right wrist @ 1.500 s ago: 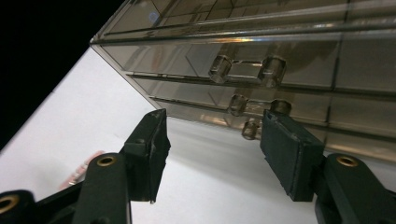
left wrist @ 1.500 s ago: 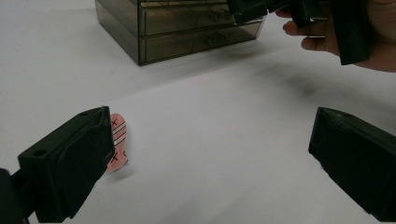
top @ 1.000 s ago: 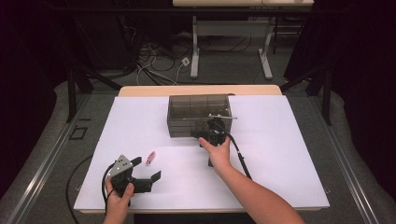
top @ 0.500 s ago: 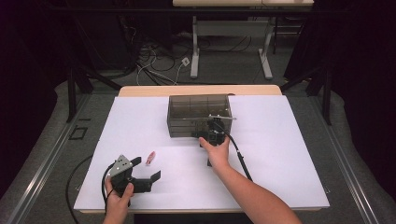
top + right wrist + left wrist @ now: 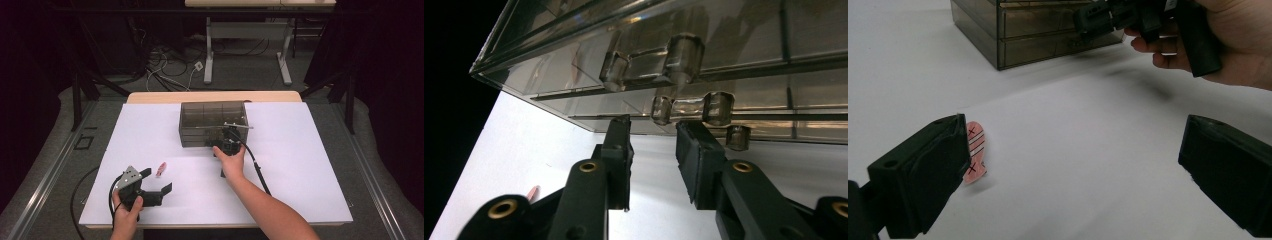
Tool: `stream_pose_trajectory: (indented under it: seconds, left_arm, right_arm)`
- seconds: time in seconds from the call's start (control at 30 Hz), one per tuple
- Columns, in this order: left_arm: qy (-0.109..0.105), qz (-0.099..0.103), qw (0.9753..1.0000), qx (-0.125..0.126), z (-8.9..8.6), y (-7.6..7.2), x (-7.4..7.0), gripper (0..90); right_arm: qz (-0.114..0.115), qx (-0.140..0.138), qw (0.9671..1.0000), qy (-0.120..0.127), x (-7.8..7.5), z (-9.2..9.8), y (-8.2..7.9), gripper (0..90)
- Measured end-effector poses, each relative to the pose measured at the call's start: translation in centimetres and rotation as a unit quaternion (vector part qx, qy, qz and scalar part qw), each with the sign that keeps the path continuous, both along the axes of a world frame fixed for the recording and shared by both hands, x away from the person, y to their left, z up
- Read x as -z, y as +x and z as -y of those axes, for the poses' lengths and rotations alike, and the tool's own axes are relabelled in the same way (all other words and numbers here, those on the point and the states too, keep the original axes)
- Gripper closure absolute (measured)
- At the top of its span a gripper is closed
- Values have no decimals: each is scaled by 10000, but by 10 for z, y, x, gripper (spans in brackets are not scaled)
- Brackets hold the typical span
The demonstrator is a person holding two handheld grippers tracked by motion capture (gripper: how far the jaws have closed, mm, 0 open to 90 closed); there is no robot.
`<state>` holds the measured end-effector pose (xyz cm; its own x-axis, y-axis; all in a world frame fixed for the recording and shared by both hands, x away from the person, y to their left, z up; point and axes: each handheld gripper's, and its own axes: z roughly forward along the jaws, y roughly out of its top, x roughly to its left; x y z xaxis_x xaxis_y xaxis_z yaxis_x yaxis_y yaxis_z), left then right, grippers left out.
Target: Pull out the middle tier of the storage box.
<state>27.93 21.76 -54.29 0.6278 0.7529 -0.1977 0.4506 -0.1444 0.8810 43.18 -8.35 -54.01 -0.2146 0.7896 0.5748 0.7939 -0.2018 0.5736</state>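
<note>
One smoky drawer box [image 5: 212, 122], one small pink piece [image 5: 161, 169], two grippers: that's my count on the white table [image 5: 300, 165]. The box is translucent grey plastic, hard-edged and rectangular, and in the right gripper view I pick out three moulded clear handles [image 5: 651, 62] stacked down its front, glossy and rounded. My right gripper [image 5: 227, 142] sits right at that front, low down, its matte black jaws parted by a narrow gap with nothing between them, tips just under the lower handles. My left gripper [image 5: 150, 186] rests near the front-left of the table, jaws spread wide and empty. The pink piece is flat, rounded like a little tab, marked with stripes and crosses; it lies on the table just beside the left gripper's left jaw in the left gripper view, well apart from the box. Plenty of bare white surface lies between the two grippers and out toward the right edge.
</note>
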Motion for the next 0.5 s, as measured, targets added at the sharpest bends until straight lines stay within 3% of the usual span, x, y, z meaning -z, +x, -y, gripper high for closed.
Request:
stream_pose_trajectory:
  seconds: [0.17,0.5]
  left_arm:
    - [1,3,10000,2,0,0,0,5]
    - [-9,-14,10000,4,0,0,0,5]
  right_arm:
    - [-115,61,9999,110,1,1,2,699]
    - [-108,106,9997,166,4,1,3,712]
